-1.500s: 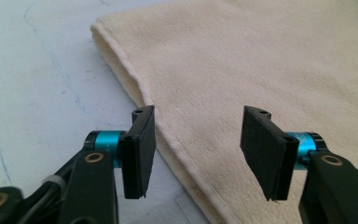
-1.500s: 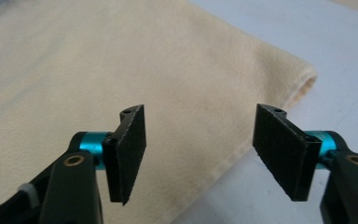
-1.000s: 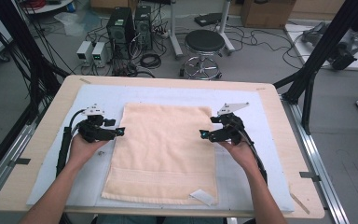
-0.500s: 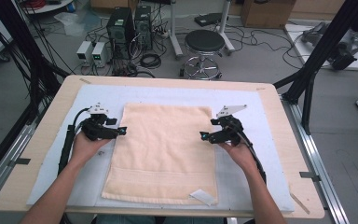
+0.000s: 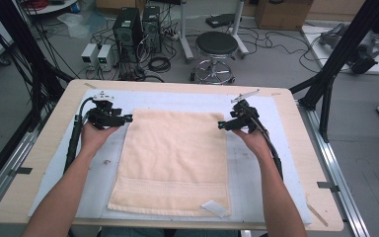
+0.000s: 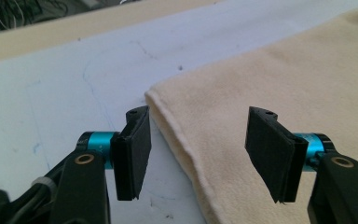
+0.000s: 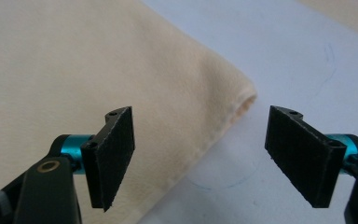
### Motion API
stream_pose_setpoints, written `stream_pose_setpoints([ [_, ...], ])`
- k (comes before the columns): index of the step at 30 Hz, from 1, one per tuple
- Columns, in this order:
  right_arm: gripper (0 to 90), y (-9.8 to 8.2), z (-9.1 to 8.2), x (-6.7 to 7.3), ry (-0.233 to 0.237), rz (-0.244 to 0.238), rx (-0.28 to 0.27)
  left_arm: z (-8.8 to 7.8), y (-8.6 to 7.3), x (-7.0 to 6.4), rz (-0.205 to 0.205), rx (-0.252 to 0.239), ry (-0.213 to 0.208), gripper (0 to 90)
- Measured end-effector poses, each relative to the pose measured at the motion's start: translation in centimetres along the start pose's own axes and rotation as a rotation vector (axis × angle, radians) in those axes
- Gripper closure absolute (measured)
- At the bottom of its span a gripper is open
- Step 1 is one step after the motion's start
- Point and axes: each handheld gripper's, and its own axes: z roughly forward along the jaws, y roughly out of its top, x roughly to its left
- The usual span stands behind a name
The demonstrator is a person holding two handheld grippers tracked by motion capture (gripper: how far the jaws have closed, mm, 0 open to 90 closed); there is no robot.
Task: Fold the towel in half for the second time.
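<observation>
A cream towel lies flat on the white mat. My left gripper is at the towel's far left corner, low over the mat. In the left gripper view the towel has its hemmed corner edge between the open jaws of the left gripper; the pads have just closed a little and do not touch the cloth. My right gripper is at the far right corner. In the right gripper view the towel has its folded edge between the open jaws of the right gripper, untouched.
A white tag lies on the towel's near right corner. The mat covers a wooden table. Behind the table are a stool, computer cases and cables on the floor. Black frame posts stand at the right.
Both hands have slid away from me along the towel's side edges, up to its far corners. The towel has not moved.
</observation>
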Motion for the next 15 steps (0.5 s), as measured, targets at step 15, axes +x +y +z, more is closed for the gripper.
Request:
stream_pose_setpoints([
  [15,43.9,-2.2,2.9,-1.7,-0.043,0.127,-0.003,3.6,-1.5,-0.3,-0.07,0.089,0.038,48.9],
])
